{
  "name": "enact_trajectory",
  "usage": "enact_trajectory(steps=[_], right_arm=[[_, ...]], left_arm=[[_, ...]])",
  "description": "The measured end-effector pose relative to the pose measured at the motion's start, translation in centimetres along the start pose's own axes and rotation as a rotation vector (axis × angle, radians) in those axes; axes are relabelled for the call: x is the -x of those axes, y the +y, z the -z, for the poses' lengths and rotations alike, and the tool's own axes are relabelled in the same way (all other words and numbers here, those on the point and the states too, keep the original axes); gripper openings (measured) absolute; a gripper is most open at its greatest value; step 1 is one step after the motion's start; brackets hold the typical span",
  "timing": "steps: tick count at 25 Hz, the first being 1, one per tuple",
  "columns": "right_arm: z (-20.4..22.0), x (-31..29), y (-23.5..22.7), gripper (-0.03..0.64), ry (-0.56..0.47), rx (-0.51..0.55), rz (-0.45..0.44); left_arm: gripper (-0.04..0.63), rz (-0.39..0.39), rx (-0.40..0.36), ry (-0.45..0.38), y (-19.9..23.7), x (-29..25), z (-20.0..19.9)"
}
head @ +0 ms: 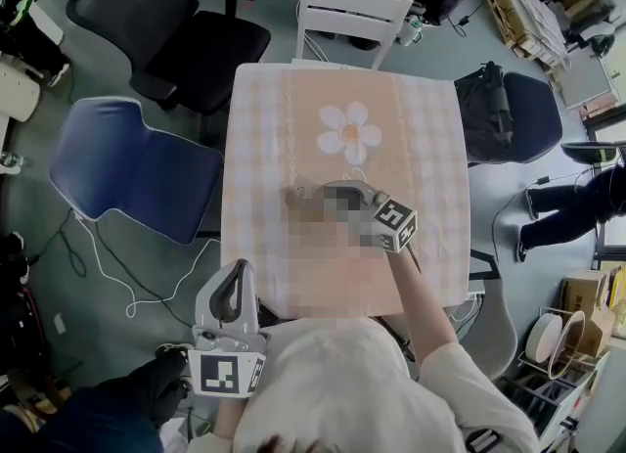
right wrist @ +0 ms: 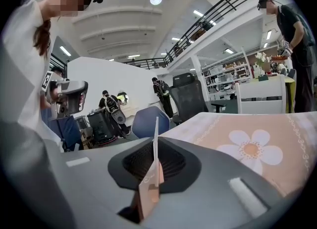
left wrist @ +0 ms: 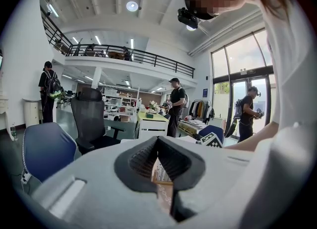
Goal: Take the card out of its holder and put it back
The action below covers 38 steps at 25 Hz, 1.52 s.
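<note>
Fingers (right wrist: pixel 171 162) of the right gripper (right wrist: pixel 154 155) pinch what looks like the thin peach holder (right wrist: pixel 150 189) edge-on, just short of the flower print (head: pixel 349 132); the left gripper (left wrist: pixel 158 160), well away from that flower, clamps a printed card (left wrist: pixel 161 172) (apparently already out). Reinsertion looks next: align card edge with holder mouth.

Left gripper (left wrist: pixel 157 144) low beside torso, jaws clamping card (left wrist: pixel 161 171). Right gripper (right wrist: pixel 155 149) stretched forward, jaws pinching card holder (right wrist: pixel 150 188).

I read no legible text; print on the card (left wrist: pixel 161 174) in my left gripper (left wrist: pixel 157 146) is blurred.
</note>
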State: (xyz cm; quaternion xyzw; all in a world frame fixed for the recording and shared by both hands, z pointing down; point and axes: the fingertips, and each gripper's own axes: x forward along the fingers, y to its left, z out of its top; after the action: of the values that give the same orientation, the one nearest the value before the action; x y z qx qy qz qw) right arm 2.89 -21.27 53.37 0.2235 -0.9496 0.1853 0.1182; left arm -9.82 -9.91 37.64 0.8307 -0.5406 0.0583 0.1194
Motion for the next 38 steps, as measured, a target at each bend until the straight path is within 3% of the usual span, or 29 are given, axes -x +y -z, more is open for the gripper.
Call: enact_trajectory(steps=[20, 33, 38], right_arm=[[-3.2, 1.1, 0.4, 0.020, -0.065, 0.029, 0.070], [-8.2, 3.1, 0.8, 0.020, -0.147, 0.032, 0.221], [-11.4, 5.1, 2.0, 0.020, -0.227, 0.044, 0.300]], left_arm=[[0.000, 0.007, -0.006, -0.030, -0.3, 0.8, -0.4], [0.000, 0.028, 0.001, -0.055, -0.7, 1.8, -1.1], [0.000, 0.038, 0.004, -0.070, -0.8, 2.2, -1.4]])
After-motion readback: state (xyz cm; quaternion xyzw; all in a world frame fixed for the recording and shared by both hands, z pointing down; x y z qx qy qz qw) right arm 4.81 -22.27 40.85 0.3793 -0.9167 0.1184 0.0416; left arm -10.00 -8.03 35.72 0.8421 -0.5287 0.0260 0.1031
